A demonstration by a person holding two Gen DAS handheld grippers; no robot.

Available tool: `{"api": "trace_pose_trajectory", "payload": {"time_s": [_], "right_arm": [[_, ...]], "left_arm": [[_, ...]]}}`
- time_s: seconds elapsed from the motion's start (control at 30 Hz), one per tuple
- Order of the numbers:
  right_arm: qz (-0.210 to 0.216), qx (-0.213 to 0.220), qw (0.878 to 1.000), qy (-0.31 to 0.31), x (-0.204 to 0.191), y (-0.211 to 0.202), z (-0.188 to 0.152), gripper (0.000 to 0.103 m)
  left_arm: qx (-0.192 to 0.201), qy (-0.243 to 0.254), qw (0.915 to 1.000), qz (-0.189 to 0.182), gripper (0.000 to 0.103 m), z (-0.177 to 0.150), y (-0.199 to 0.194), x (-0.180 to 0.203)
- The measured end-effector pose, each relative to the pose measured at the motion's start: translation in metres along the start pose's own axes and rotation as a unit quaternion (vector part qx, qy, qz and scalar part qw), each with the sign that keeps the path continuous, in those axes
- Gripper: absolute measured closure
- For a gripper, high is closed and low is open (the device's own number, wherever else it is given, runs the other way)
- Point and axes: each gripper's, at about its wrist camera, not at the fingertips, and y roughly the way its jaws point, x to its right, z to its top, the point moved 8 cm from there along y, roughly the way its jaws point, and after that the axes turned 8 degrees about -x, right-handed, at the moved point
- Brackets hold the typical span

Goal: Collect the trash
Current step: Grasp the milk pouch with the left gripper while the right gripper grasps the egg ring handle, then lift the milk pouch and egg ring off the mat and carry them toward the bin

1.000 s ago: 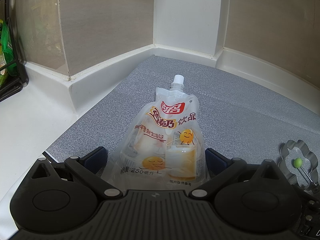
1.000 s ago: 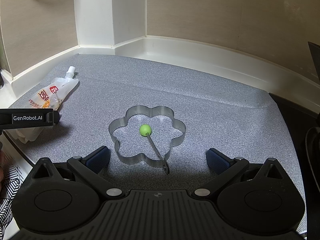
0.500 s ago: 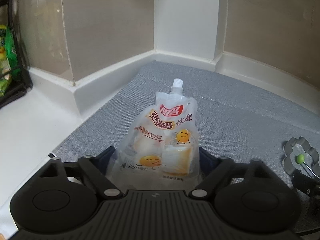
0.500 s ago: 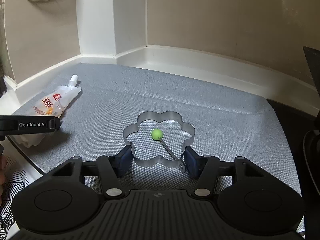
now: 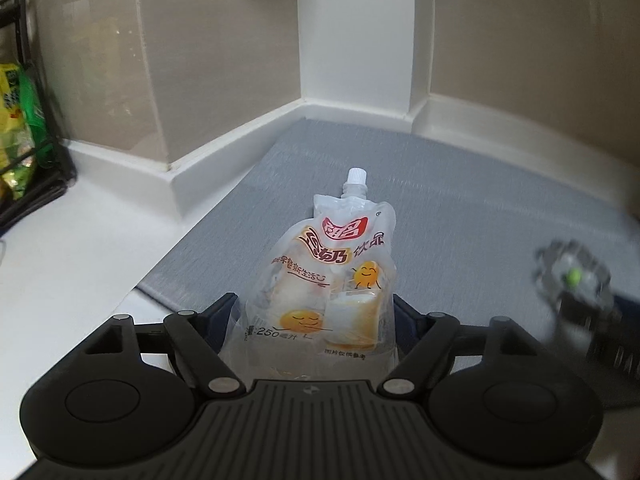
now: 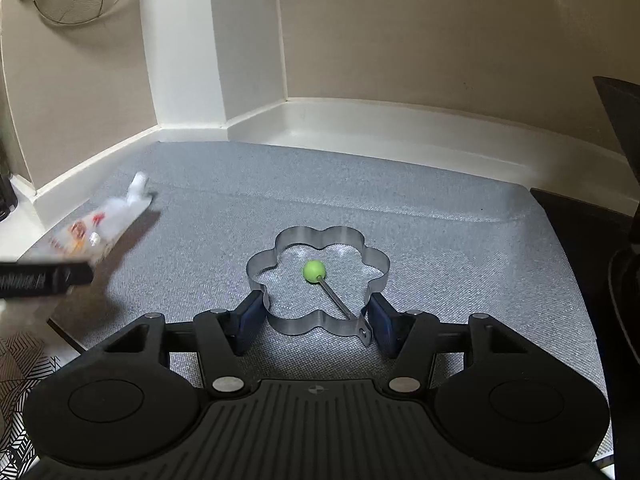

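We clamp our left claw (image 5: 314, 322) on a drink pouch (image 5: 326, 288) while our right claw (image 6: 314, 322) grips a flower-shaped metal ring (image 6: 320, 280) on the table (image 6: 440, 232).

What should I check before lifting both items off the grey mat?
1. left gripper shut on the drink pouch: ok, both pads press its lower sides.
2. Pouch cap on: ok.
3. right gripper shut on the flower-shaped metal ring: ok, pads touch its near lobes.
4. Ring's green-knobbed handle free of the pads: cannot tell, its hinge sits right beside the right pad.
5. Space between the two grippers: ok, the pouch sits well left of the ring in the right wrist view.
6. Bin position: cannot tell, none in view.
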Motion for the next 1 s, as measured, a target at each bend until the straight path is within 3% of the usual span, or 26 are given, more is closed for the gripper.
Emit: {"api": "trace_pose_trajectory", "payload": {"time_s": [0.4, 0.73, 1.0], "right_arm": [[0.019, 0.047, 0.999, 0.013, -0.004, -0.016, 0.004, 0.044], [0.033, 0.059, 0.997, 0.028, -0.002, -0.027, 0.004, 0.044], [0.049, 0.088, 0.995, 0.012, -0.009, -0.116, -0.023, 0.044]], "left_arm": [[0.032, 0.005, 0.9991, 0.027, 0.02, -0.043, -0.072, -0.009], [0.044, -0.017, 0.9988, 0.016, 0.02, -0.094, -0.158, -0.027], [0.06, -0.014, 0.9979, 0.019, 0.02, -0.154, -0.221, -0.052]]}}
